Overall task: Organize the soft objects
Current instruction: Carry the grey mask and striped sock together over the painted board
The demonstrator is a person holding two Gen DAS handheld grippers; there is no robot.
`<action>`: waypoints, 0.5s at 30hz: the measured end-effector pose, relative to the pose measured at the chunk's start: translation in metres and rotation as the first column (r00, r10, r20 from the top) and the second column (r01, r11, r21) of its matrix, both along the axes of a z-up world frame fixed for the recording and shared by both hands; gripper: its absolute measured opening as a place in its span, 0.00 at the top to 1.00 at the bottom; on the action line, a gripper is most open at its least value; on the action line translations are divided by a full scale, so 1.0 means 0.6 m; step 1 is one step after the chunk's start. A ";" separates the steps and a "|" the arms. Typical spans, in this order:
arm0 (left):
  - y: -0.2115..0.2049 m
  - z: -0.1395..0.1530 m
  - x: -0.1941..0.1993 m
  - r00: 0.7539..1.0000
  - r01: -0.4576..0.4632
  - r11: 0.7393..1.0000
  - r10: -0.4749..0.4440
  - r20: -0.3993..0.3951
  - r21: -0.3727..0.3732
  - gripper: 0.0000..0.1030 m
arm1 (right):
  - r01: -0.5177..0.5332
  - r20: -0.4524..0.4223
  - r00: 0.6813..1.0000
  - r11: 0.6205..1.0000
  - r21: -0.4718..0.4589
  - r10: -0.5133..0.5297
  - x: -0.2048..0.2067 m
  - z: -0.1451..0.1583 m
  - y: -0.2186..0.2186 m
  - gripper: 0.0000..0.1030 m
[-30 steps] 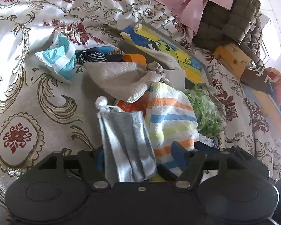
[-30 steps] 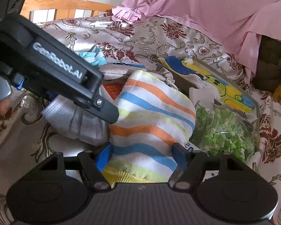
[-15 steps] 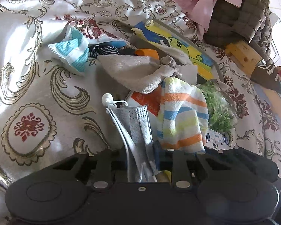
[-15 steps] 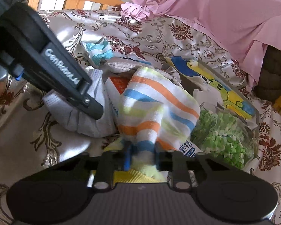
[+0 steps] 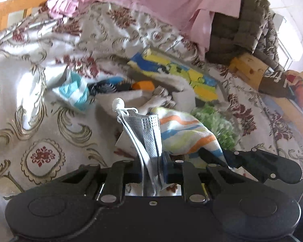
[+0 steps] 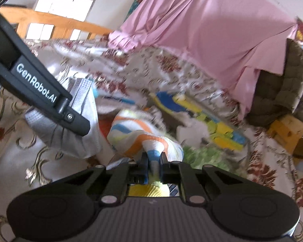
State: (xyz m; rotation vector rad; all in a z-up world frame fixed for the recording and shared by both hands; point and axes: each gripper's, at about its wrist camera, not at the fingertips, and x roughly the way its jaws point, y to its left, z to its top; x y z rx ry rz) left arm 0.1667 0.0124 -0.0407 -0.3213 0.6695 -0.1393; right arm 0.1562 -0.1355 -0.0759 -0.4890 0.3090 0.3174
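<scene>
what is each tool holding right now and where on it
Left tool: grey face mask, pinched at its near end. Right tool: striped cloth, pinched at a bunched near edge.

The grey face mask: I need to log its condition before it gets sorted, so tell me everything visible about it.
The grey face mask is a pleated, dimpled, non-woven-looking disposable one, folded lengthwise into a narrow strip. Its white ear loops are bunched into a knot at the far end. The left tool is shut on its near end, so it stands up between the fingers, clear of the patterned bedspread. The striped cloth lies right beside it; whether they touch is unclear.
</scene>
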 end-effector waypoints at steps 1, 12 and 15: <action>-0.003 0.005 -0.002 1.000 0.003 1.000 -0.003 0.008 0.003 0.82 | 0.002 0.010 1.000 1.000 0.009 -0.002 -0.002 0.005 -0.003 0.89; -0.021 0.057 0.025 0.997 0.000 1.000 0.000 0.075 -0.006 0.82 | 0.058 0.071 0.995 0.981 0.188 -0.072 0.015 0.086 -0.070 0.89; -0.025 0.073 0.048 0.996 -0.003 1.000 0.004 0.092 -0.010 0.82 | 0.071 0.094 0.991 0.969 0.236 -0.096 0.044 0.116 -0.090 0.89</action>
